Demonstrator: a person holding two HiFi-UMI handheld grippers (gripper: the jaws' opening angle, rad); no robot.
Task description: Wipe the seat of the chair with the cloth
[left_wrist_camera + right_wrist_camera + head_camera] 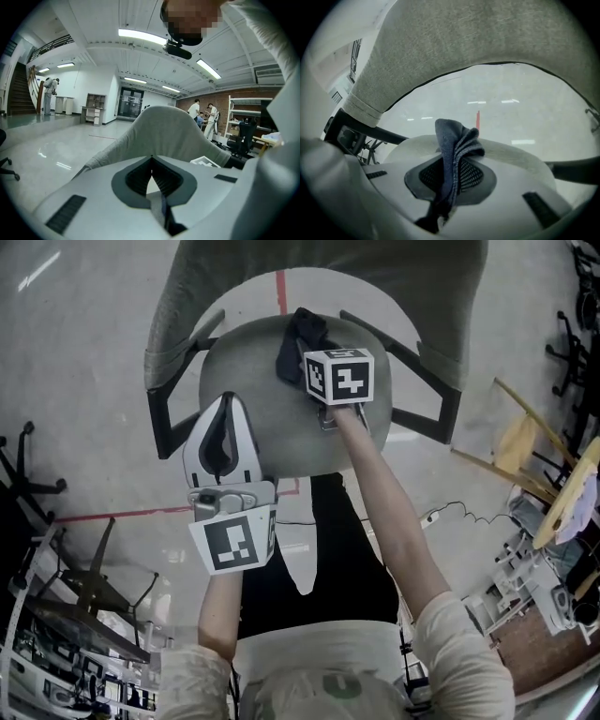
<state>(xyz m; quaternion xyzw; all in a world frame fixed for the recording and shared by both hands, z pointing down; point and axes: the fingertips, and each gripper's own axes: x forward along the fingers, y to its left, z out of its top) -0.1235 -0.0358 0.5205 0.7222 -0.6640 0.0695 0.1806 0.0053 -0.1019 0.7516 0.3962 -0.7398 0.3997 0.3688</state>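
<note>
A grey chair seat (253,357) lies below me, its grey backrest (328,273) at the far side. My right gripper (305,354) hangs over the seat's far middle, shut on a dark blue cloth (300,338). In the right gripper view the cloth (454,143) stands bunched up between the jaws of that gripper (457,157), with the seat (515,157) just beyond and the backrest (464,47) arching above. My left gripper (228,399) hovers over the seat's near left, shut and empty. Its own view shows this gripper (151,159) facing the backrest (168,131).
Black armrests (164,413) flank the seat. A red tape line (281,287) marks the floor. Another chair's base (23,479) sits at left; wooden pieces (525,432) and a cable (450,514) at right. People (194,110) and shelves (246,115) stand far off.
</note>
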